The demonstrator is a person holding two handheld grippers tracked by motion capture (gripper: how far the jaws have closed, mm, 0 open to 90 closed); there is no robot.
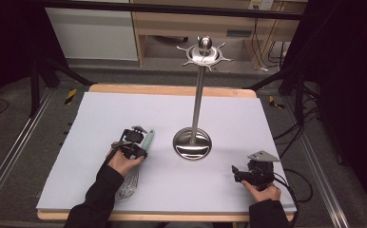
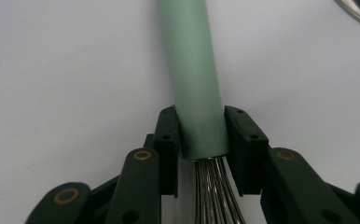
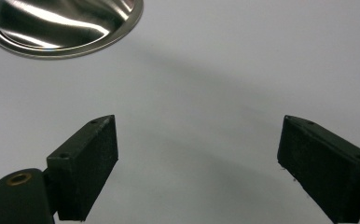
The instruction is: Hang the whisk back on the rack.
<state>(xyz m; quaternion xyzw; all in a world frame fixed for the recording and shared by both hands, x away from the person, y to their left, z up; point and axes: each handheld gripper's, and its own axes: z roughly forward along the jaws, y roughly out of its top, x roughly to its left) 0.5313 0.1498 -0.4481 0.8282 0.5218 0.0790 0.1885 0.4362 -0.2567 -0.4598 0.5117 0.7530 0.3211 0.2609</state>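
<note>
Clamping the whisk (image 2: 199, 84) right where its mint-green handle meets the wires, the left gripper (image 2: 200, 135) has both pads pressed against the handle's lower end. The whisk lies flat on the white table (image 1: 101, 118) at its near left. Its long axis runs from the wire balloon near the person's left sleeve (image 1: 96, 199) away and slightly right, handle end pointing toward the stand (image 1: 194, 137). So the left hand is on the whisk; the right gripper (image 3: 197, 154) rests well apart at the near right, jaws spread wide with nothing between them. The stand's hooks sit high on the pole, beyond and right of the whisk, so I judge a lift comes next. One whisk, one stand, two grippers.
</note>
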